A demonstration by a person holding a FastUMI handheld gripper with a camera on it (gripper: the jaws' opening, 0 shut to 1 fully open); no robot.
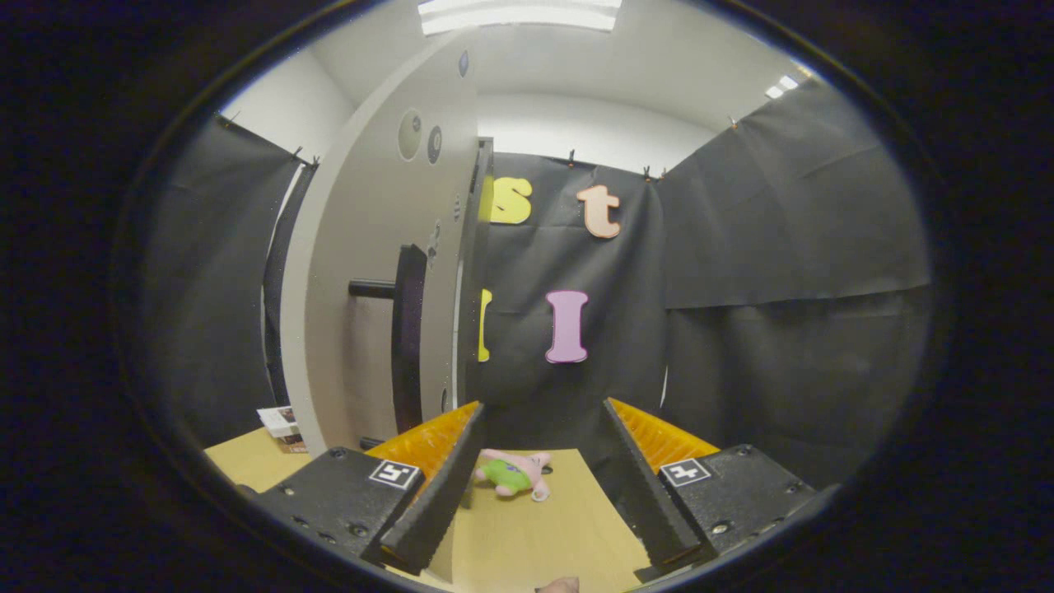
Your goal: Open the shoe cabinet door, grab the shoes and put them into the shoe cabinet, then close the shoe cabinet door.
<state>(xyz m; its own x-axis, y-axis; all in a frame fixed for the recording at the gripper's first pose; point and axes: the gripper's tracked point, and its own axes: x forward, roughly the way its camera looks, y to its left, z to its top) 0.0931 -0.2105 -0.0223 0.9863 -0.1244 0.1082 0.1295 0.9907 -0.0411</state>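
The white shoe cabinet (370,247) stands upright just ahead of my left finger, seen at a slant. A black bar handle (408,329) juts from its face, a little above and beyond the left fingertip. I cannot tell whether the door is ajar. A small pink and green plush shoe (512,475) lies on the light wooden surface (527,535) below and between the fingers, nearer the left one. My gripper (543,403) is open, with nothing held and a wide gap between its fingers. The tip of another pink thing (560,585) peeks in below the fingers.
A small stack of printed cards or boxes (280,422) lies on the wooden surface at the cabinet's left foot. Black cloth wall (782,288) closes off the space behind the cabinet and to the right of it.
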